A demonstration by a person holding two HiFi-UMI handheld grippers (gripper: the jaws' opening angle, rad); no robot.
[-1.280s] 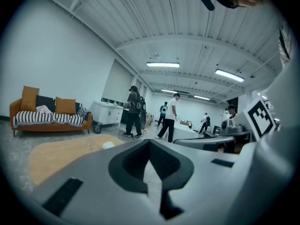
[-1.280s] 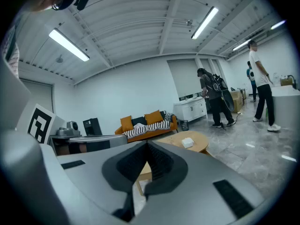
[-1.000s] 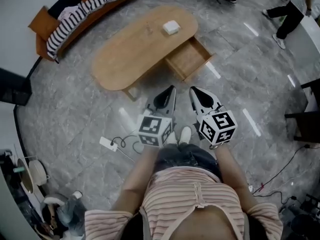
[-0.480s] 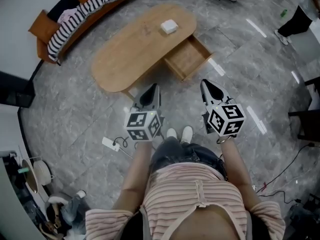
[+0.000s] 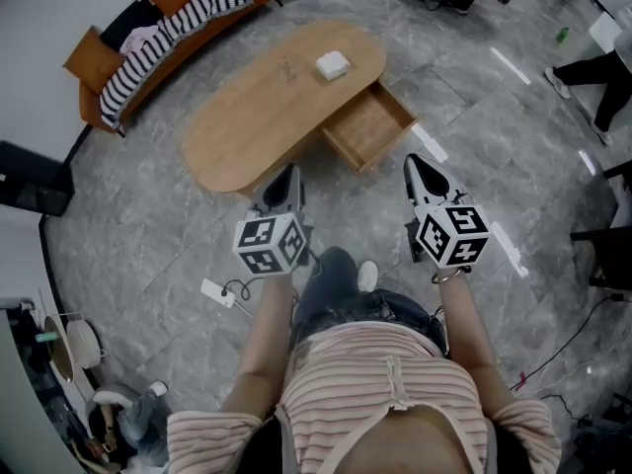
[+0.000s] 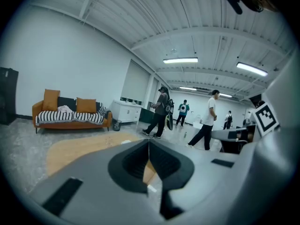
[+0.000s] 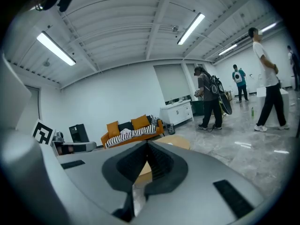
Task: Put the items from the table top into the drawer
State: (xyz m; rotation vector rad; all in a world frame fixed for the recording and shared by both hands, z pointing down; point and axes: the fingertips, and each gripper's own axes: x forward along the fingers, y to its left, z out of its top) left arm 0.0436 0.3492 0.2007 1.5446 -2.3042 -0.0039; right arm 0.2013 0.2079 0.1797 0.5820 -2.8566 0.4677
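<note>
**Head view.** A light-wood oval coffee table (image 5: 259, 117) stands on the grey marble floor. A wooden drawer (image 5: 370, 126) is pulled out from the table's long side, and only its bare wooden bottom shows. A small white square box (image 5: 333, 64) lies on the table top near the far end, well apart from both grippers. The left gripper (image 5: 287, 174) and the right gripper (image 5: 416, 163) are held out level in front of the person, short of the table, and touch nothing. An orange sofa with a striped black-and-white throw (image 5: 168, 23) sits beyond the table, and a white power strip (image 5: 215, 291) lies on the floor by the person's left leg.

**Left gripper view.** The left gripper (image 6: 149, 146) has its jaws pressed together along one thin seam, with nothing between them. The table top (image 6: 77, 146) shows past the gripper body, which hides the drawer. The sofa (image 6: 70, 117) stands against the wall, and the white box is too small to make out for certain.

**Right gripper view.** The right gripper (image 7: 147, 149) has its jaws likewise closed and empty. Only a sliver of the table (image 7: 179, 141) clears the body, and the drawer is hidden.
</note>
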